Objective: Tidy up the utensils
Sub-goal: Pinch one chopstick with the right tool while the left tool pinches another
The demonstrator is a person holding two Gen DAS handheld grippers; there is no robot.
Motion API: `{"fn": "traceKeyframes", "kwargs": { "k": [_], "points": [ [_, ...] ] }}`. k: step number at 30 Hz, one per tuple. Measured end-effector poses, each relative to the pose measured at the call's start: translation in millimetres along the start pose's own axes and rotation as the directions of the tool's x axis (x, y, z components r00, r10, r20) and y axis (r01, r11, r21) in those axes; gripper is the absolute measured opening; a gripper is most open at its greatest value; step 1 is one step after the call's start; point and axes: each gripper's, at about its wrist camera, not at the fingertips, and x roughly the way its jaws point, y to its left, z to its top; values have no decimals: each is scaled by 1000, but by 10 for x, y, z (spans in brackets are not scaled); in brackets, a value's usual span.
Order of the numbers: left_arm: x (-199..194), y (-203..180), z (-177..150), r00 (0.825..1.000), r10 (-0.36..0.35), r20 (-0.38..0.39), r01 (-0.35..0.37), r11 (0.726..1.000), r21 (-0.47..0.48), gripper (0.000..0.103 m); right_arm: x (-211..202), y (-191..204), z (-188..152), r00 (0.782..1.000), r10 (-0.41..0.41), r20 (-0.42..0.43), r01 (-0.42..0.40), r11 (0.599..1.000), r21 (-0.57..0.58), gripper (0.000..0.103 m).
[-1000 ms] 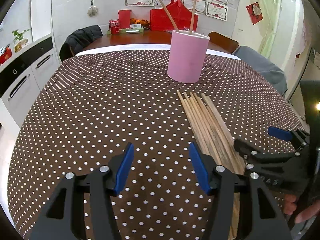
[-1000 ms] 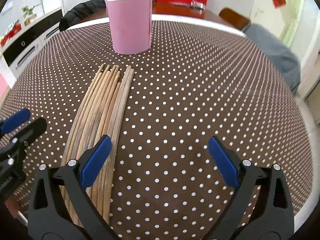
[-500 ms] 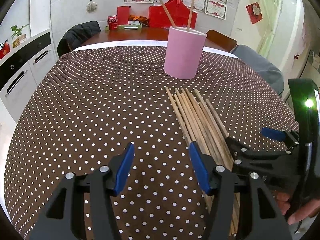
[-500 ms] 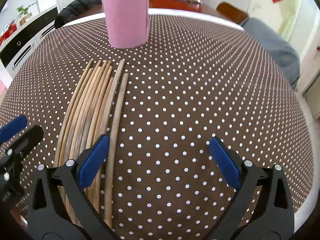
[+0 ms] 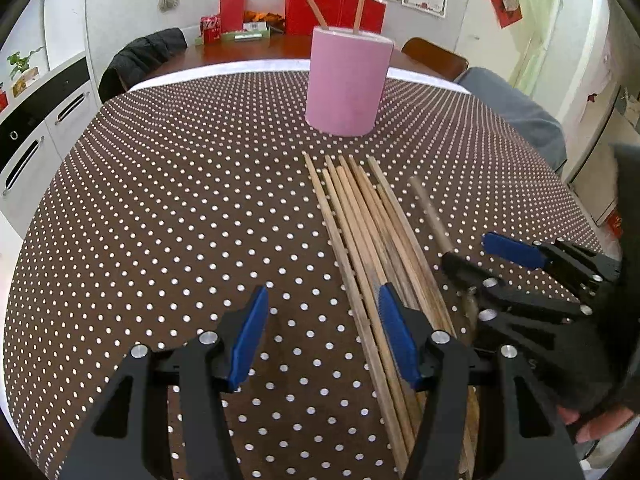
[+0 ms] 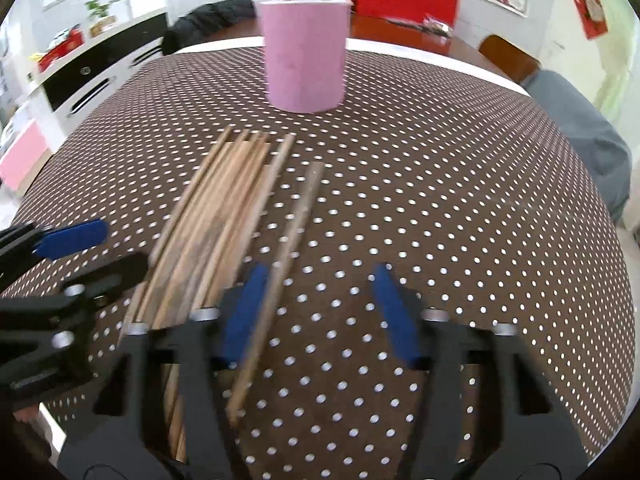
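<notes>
Several wooden chopsticks (image 5: 372, 240) lie side by side on the dotted brown tablecloth, also in the right wrist view (image 6: 216, 224). One chopstick (image 6: 286, 248) lies apart to their right, against the inner side of my right gripper's left finger; it also shows in the left wrist view (image 5: 430, 214). A pink cup (image 5: 346, 82) holding two chopsticks stands beyond them, seen again in the right wrist view (image 6: 306, 54). My left gripper (image 5: 322, 334) is open and empty, left of the bundle. My right gripper (image 6: 316, 312) is open low over the cloth.
The round table (image 5: 160, 184) has edges close on the left and right. Behind it stand a wooden table with red boxes (image 5: 336, 12), a chair with a dark jacket (image 5: 140, 60) and white cabinets (image 5: 36, 120). A grey-covered seat (image 6: 580, 140) is at the right.
The rightmost chopstick has been pushed away from the bundle and now lies apart inside my right gripper's span. My right gripper has moved left and narrowed its opening; both views have closed in on the cup.
</notes>
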Motion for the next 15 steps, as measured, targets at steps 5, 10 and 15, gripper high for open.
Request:
{"fn": "traceKeyframes", "kwargs": {
  "k": [5,10,15],
  "points": [
    [90,-50,47,998,45,-35,-45,999,-3,57,30,-181,-13,996,92,-3,-92,994,56,7],
    [138,-80,138,995,92,-46,-94,995,-25,57,74,-336,-15,986,163,-11,-161,979,128,6],
    [166,-43,208,991,101,-82,-106,993,-58,57,68,-413,-39,979,202,2,-199,960,195,6]
  ]
}}
